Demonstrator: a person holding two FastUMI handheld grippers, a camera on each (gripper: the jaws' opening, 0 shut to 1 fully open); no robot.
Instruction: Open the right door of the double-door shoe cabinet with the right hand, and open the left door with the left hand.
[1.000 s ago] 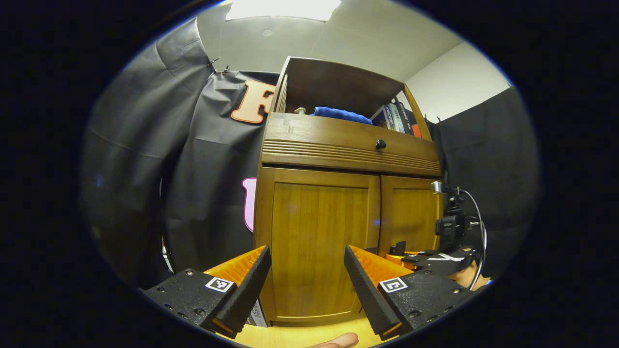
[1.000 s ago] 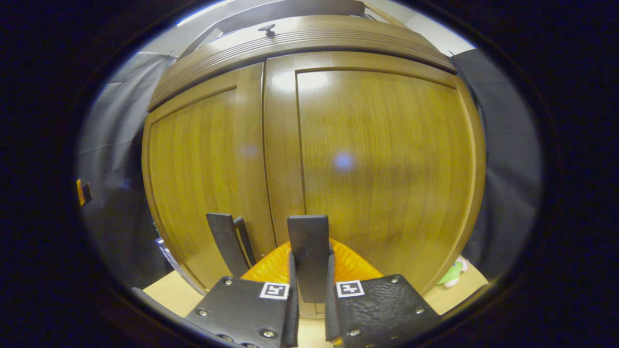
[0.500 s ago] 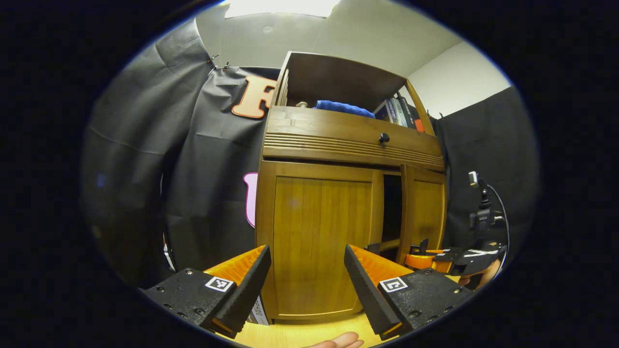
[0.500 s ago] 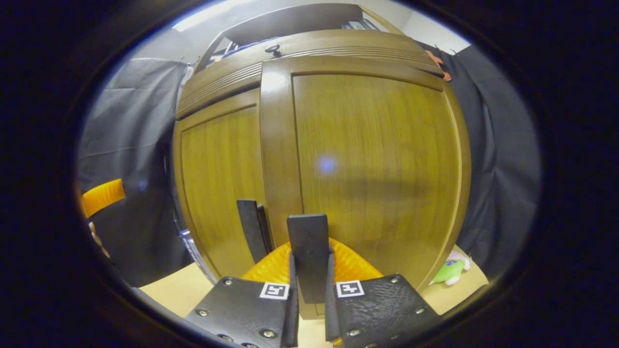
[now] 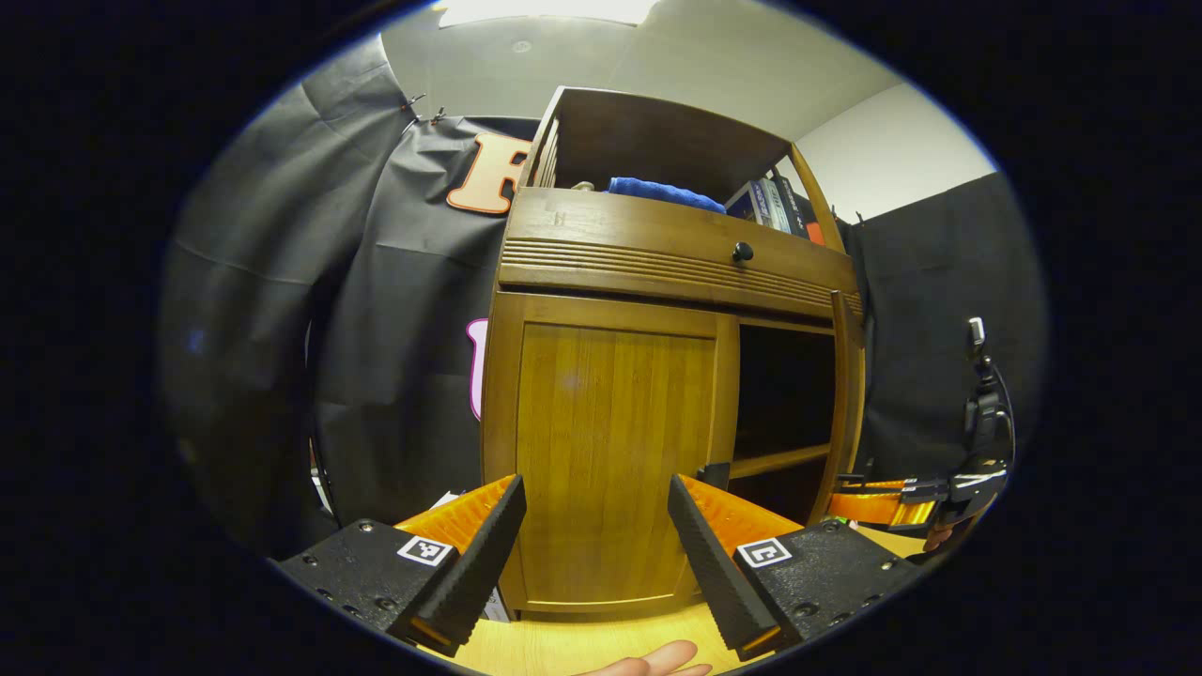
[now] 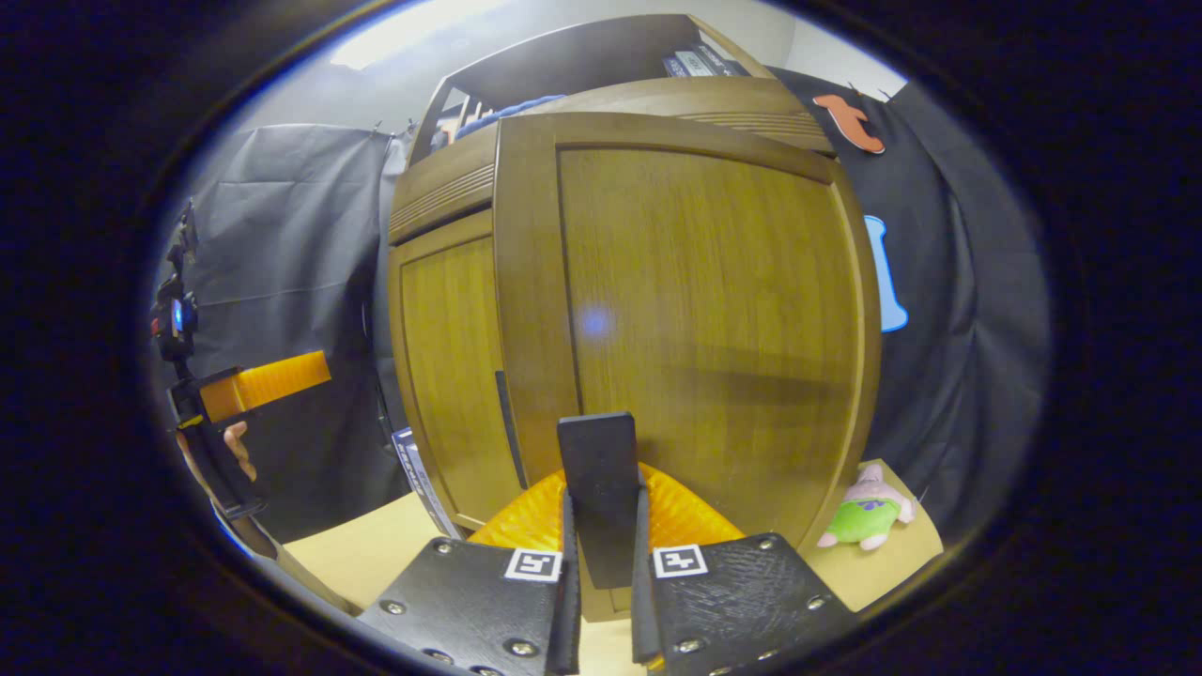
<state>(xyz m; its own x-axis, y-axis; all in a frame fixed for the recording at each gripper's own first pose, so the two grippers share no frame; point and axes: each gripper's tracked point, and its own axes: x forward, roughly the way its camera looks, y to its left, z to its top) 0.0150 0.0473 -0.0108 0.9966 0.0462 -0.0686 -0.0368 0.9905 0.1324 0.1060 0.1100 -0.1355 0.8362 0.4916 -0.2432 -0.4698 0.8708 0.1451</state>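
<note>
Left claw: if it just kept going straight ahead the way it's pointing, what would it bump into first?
Most likely the closed left door of the shoe cabinet. The left claw is open and aims squarely at that panel, with only bare floor between. Depth is hard to judge.

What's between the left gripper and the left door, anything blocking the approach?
Nothing visible. In the left gripper view the left gripper is open and faces the closed left door with bare tabletop between them. The right door is swung out to the far side, held by the right gripper.
</note>
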